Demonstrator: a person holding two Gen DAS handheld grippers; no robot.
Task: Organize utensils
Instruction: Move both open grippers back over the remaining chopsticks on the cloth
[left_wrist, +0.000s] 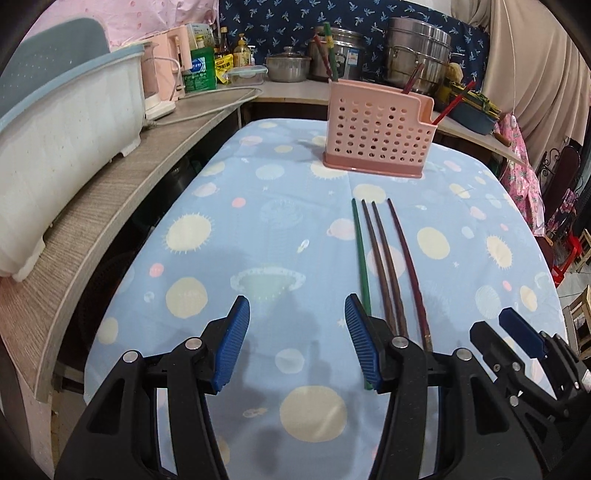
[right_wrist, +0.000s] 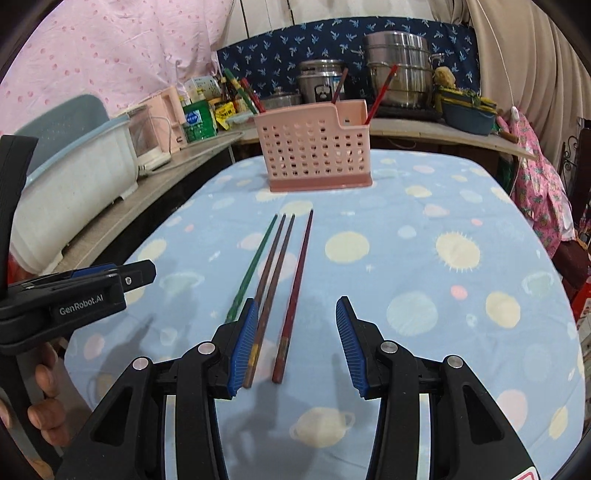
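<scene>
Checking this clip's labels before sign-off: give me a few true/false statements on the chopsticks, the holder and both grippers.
1. Four chopsticks lie side by side on the tablecloth. True.
2. The pink holder is empty. False: several chopsticks stand in it.
3. The right gripper grips the red chopstick. False: its jaws are open, and the chopstick lies untouched on the cloth.
4. The left gripper holds nothing. True.
5. The green chopstick is the leftmost of those lying. True.
</scene>
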